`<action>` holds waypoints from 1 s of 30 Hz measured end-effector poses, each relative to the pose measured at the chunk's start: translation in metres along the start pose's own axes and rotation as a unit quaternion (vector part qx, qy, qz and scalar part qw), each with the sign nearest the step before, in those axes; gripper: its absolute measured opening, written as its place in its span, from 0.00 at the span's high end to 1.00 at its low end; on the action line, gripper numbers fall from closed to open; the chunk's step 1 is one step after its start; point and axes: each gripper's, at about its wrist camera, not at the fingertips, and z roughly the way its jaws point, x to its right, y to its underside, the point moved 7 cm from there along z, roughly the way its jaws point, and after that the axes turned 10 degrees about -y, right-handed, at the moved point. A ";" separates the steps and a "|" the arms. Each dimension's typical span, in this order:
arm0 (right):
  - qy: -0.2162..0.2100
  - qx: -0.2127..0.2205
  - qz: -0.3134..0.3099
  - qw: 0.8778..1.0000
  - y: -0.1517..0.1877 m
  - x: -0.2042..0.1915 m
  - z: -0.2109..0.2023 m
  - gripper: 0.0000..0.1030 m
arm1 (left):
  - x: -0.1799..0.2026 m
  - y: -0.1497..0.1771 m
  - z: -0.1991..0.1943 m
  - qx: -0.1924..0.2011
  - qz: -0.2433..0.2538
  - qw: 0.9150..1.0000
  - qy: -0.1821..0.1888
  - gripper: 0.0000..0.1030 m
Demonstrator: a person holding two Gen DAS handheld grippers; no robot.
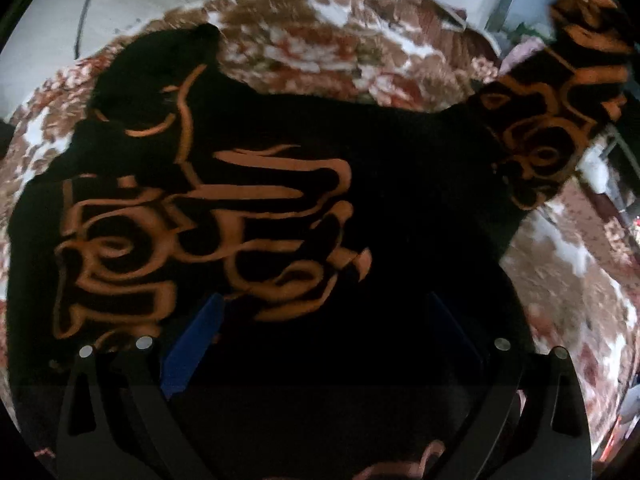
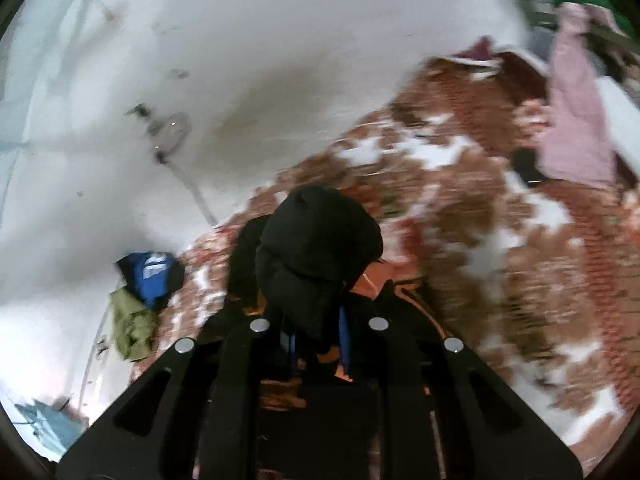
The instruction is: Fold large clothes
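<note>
- Two grippers are working one black garment with orange print [image 1: 248,216], which is lying spread over a patterned bedspread [image 1: 320,44], with one printed part [image 1: 560,108] lifted off the bed at the far right of the left wrist view.
- The left gripper [image 1: 324,320] is standing with its fingers wide apart over the near part of the garment; the blue pads [image 1: 196,344] are showing nothing pinched between them.
- The right gripper [image 2: 316,332] is clamping a bunched black fold of the same garment [image 2: 316,248], its fingers drawn close together with cloth filling the gap.
- Risk, as a judgement: the bunched fold is looking thick and uneven, so it could be slipping out under a fast pull, dropping the raised part.
- Risk: with only one side held, the cloth may be dragging and creasing instead of folding flat.
- Risk: both views are blurring, which suggests quick movement; a misaligned fold is likely.
- The bedspread, in red, brown and white, is looking soft and rumpled, giving little firm backing.
- A white wall [image 2: 280,60] is running behind the bed; a pink cloth [image 2: 572,120] is hanging at far right, and a blue and green heap of clothes [image 2: 140,292] is lying at the left edge.
</note>
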 end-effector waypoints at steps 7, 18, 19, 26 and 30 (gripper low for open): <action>-0.050 -0.020 -0.025 0.998 0.027 -0.112 0.103 0.85 | -0.087 0.036 -0.058 0.010 -0.027 1.000 -0.004 0.05; -0.007 -0.108 -0.051 0.993 0.157 -0.231 0.326 0.85 | -0.268 0.116 -0.082 -0.013 -0.094 0.995 -0.040 0.05; 0.005 -0.122 -0.049 0.991 0.175 -0.232 0.345 0.85 | -0.285 0.124 -0.080 -0.018 -0.106 0.993 -0.042 0.05; 0.106 -0.187 -0.101 0.971 0.278 -0.217 0.432 0.81 | -0.343 0.158 -0.066 -0.040 -0.141 0.988 -0.039 0.05; 0.143 -0.218 -0.140 0.955 0.313 -0.204 0.457 0.60 | -0.361 0.158 -0.056 -0.036 -0.145 0.988 -0.044 0.05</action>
